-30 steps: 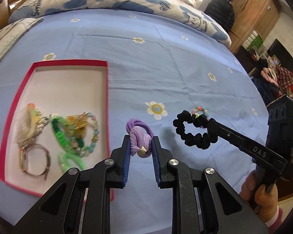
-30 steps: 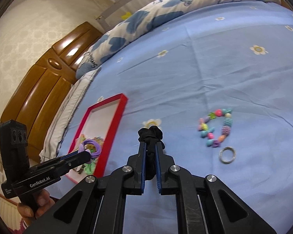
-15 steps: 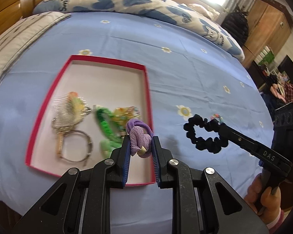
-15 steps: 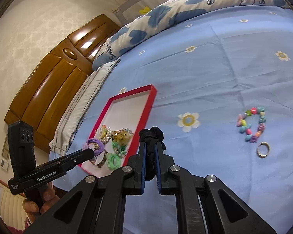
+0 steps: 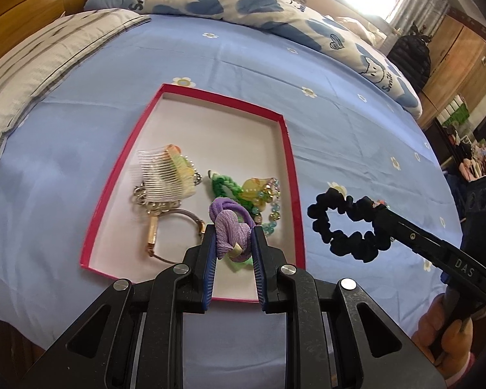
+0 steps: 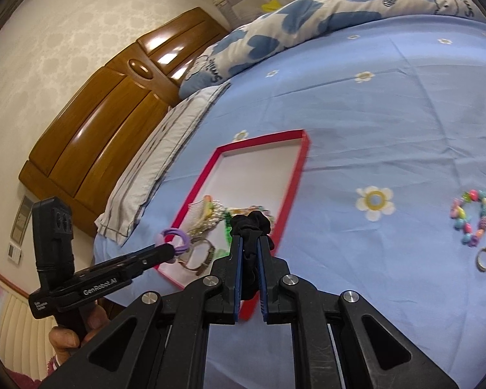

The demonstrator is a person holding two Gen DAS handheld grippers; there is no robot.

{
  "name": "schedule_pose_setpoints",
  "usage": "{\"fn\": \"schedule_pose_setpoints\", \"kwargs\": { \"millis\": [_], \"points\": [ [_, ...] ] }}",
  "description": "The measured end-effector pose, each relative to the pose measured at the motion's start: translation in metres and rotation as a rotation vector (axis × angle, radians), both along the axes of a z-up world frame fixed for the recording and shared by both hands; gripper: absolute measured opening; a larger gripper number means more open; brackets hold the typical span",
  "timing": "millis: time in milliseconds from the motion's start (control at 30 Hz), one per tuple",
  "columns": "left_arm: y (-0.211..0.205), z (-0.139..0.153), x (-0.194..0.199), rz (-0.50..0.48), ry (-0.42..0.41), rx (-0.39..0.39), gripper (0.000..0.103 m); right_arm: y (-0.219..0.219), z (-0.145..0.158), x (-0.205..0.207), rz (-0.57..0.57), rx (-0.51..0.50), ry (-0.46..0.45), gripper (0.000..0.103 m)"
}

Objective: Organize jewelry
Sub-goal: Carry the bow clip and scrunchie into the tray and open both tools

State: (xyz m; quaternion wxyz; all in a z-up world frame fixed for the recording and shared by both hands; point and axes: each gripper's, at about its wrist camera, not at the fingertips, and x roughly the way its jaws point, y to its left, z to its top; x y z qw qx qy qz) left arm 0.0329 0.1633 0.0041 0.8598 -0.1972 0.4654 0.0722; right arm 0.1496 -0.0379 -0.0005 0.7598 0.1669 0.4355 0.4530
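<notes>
Purple fabric hair tie (image 5: 231,233) pinched in left gripper (image 5: 233,253), over red-rimmed white tray (image 5: 286,149). Best released low onto bare floor. Right gripper (image 6: 249,256) clamped black scrunchie (image 6: 251,227) beside tray.

Left tool (image 5: 233,246) hides part of the red tray's near rim (image 5: 191,287); tray (image 6: 295,175) edges are motion-blurred in the right wrist view.

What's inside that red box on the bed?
In the red box lie a clear hair comb, a bangle, a green hair tie and beaded pieces. The left gripper, holding a purple hair tie, hides the near part.
</notes>
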Motion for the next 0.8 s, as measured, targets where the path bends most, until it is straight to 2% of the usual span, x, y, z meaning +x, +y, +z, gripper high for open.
{"fn": "schedule_pose_setpoints", "kwargs": {
  "millis": [433, 800],
  "points": [
    [0.020, -0.016, -0.008, 0.042, 0.018, -0.014, 0.019, 0.046, -0.007, -0.014, 0.088, -0.004, 0.019, 0.008],
    [0.032, -0.043, -0.001, 0.064, 0.073, -0.042, 0.019, 0.076, -0.038, -0.008, 0.103, -0.073, 0.063, 0.008]
  ]
}}
